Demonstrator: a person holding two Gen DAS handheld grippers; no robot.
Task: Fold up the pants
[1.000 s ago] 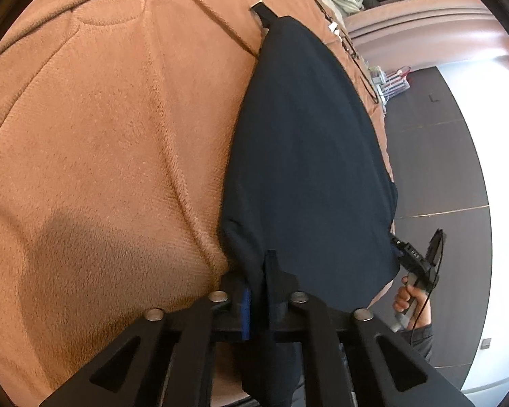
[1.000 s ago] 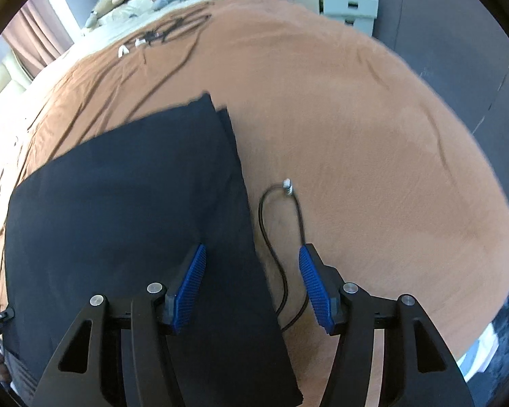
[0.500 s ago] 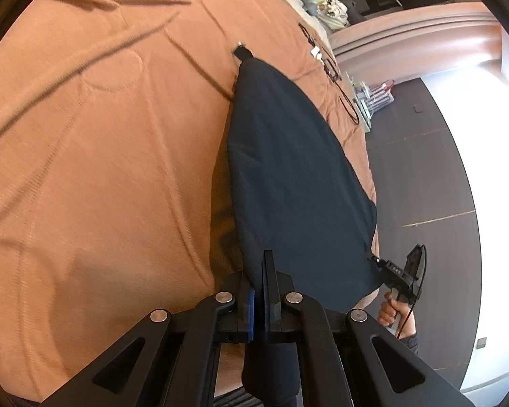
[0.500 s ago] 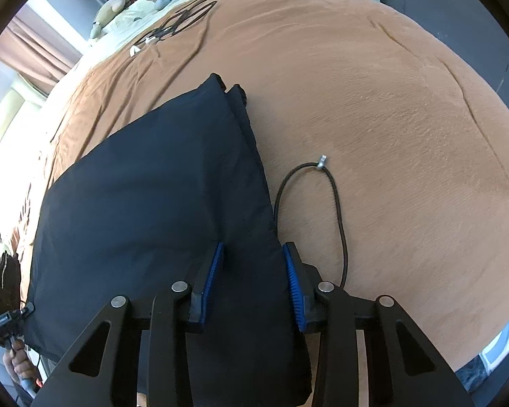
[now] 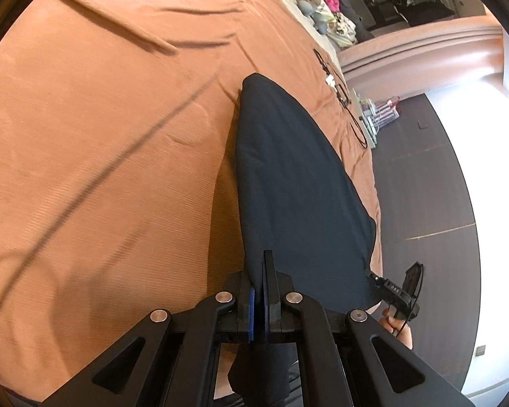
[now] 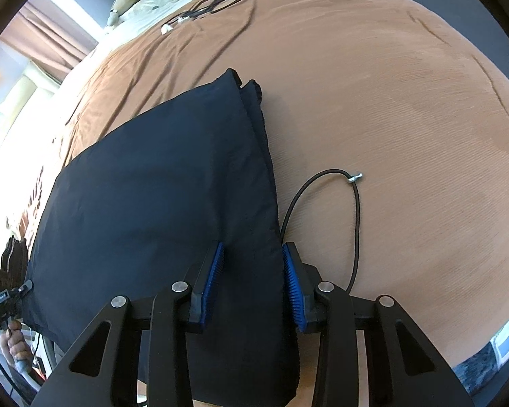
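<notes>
While the pants (image 5: 298,186) lie stretched over the brown blanket (image 5: 101,135), our left gripper (image 5: 258,291) is clamped tight on one corner of the dark cloth, its blue pads pressed together with fabric between them. Our right gripper (image 6: 252,281) straddles the opposite edge of the pants (image 6: 159,196); its jaws stand apart on either side of the cloth, and we think they are not yet pinching it, though the fold hides the contact. A black cord (image 6: 353,224) with a metal tip curls on the blanket (image 6: 407,108) just beside the right finger.
</notes>
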